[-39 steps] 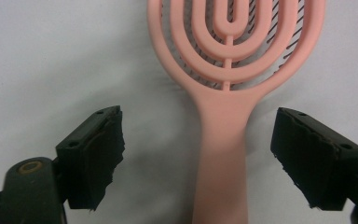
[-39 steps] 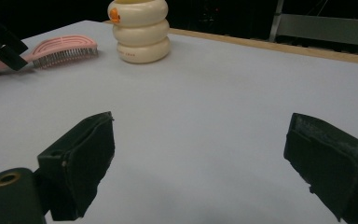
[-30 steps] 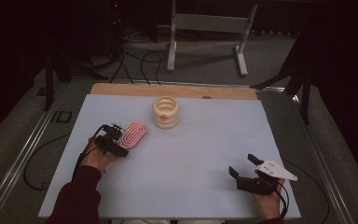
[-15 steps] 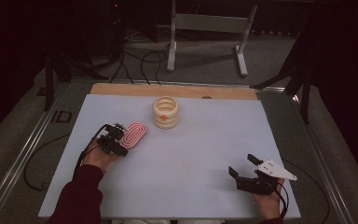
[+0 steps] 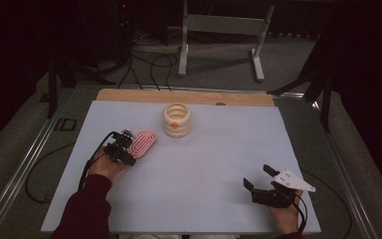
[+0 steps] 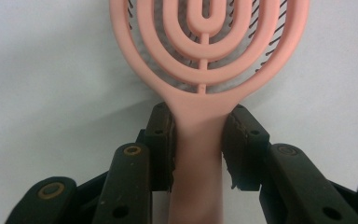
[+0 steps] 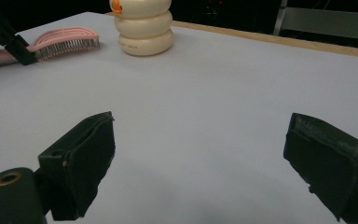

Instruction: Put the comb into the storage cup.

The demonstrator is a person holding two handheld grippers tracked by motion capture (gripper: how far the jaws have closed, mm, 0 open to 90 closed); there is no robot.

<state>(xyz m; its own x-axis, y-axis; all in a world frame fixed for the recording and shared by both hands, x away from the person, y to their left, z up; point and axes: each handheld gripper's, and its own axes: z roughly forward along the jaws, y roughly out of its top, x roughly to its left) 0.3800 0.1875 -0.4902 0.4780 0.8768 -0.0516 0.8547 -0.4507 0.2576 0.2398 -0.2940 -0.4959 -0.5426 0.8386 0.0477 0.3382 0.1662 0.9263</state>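
Note:
A pink oval hairbrush (image 5: 143, 143) lies bristles down on the white table (image 5: 204, 164), left of centre. My left gripper (image 5: 123, 148) is at its near end. In the left gripper view the jaws have just been closing, and both pads now press on the brush's pink handle (image 6: 198, 140) just below the ringed head (image 6: 200, 88). My right gripper (image 5: 256, 175) rests near the front right corner, jaws wide apart (image 7: 205, 158) with only bare table between them. From there the brush (image 7: 63, 39) shows far off at the upper left.
A cream ribbed container (image 5: 176, 119) with an orange mark stands behind the brush near the back edge (image 7: 144, 28). A wooden strip (image 5: 184, 95) runs along the table's far side. Beyond it are a metal stand (image 5: 219, 25) and floor cables.
The left jaws have narrowed onto the brush handle. Both hands and the brush have stayed where they were.

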